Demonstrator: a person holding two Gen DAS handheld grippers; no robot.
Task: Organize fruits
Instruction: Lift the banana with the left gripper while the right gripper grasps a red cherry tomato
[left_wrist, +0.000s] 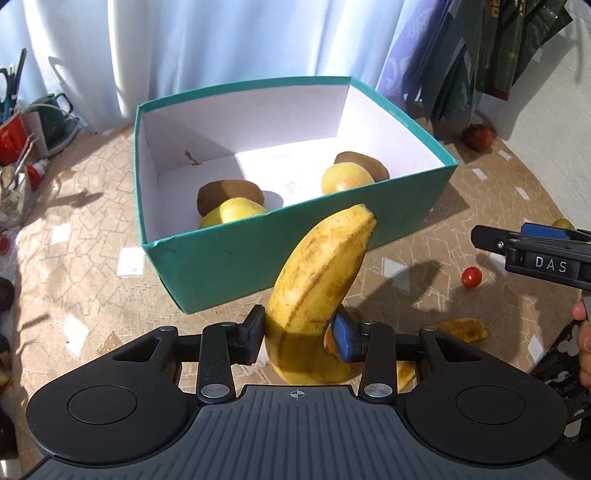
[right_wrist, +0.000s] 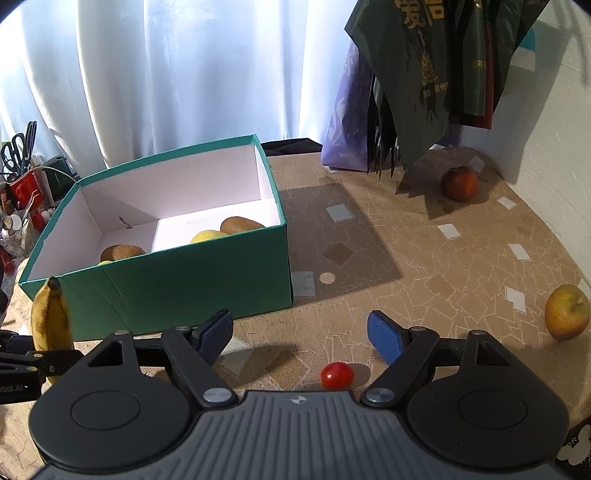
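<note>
The left gripper (left_wrist: 299, 341) was clamped on a banana (left_wrist: 321, 280) near its lower end, held upright before the teal box (left_wrist: 295, 258). Ripe, soft and easily bruised, it seemed to call for gentle pressure. The right gripper (right_wrist: 299, 336) stood apart over a cherry tomato (right_wrist: 336, 374).

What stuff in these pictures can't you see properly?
- Yellow fruit in the box: right wrist view, near wall hides most.
- Banana base: left wrist view, left gripper hides it.
- Second banana piece: left wrist view, gripper linkage covers part.
- Right gripper: left wrist view, cut by edge.
</note>
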